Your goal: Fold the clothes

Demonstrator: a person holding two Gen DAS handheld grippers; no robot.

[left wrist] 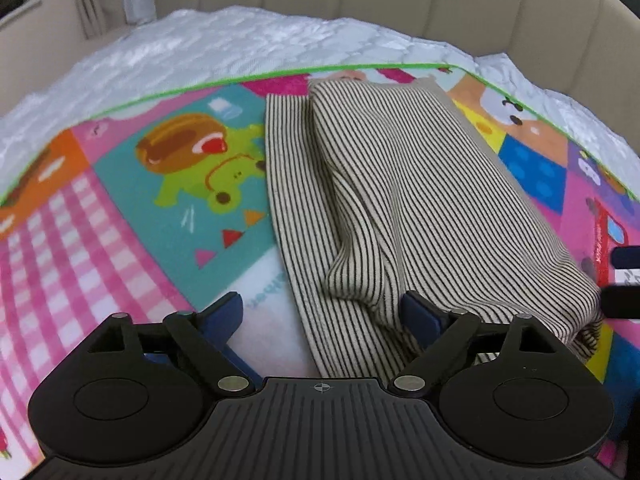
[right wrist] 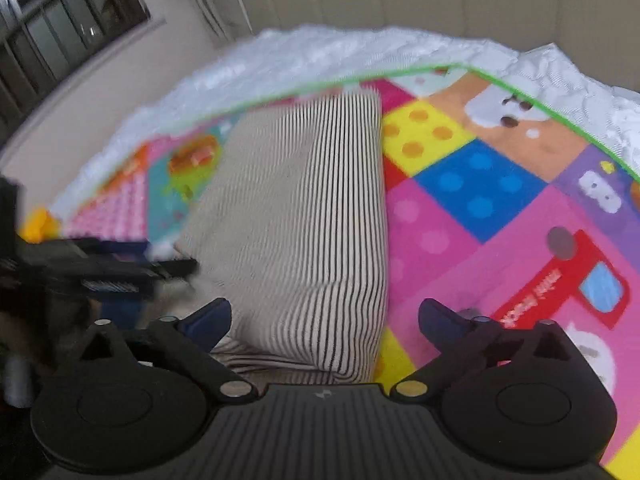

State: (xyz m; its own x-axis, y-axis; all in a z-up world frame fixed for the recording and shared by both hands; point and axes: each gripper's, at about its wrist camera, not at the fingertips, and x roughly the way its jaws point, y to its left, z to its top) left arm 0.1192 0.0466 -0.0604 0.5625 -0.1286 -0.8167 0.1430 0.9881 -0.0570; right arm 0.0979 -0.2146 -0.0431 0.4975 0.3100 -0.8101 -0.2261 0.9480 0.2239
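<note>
Striped knit: the black-and-cream garment (left wrist: pixel 400 200) lies folded lengthwise on the play mat (left wrist: pixel 120 208), one layer doubled over another
Mat: bright cartoon squares, green-edged, spread over a white quilt (left wrist: pixel 200 48)
Left gripper (left wrist: pixel 322 312): fingers spread wide, the right finger against the garment's near fold
Right gripper (right wrist: pixel 324 320): fingers spread apart, straddling the garment's near right corner, pinching nothing

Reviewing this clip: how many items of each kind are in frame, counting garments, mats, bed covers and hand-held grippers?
Striped garment: 1
Cartoon play mat: 1
White quilted bed cover: 1
Hand-held grippers: 2, left hand-held gripper and right hand-held gripper, both open
Total: 5
</note>
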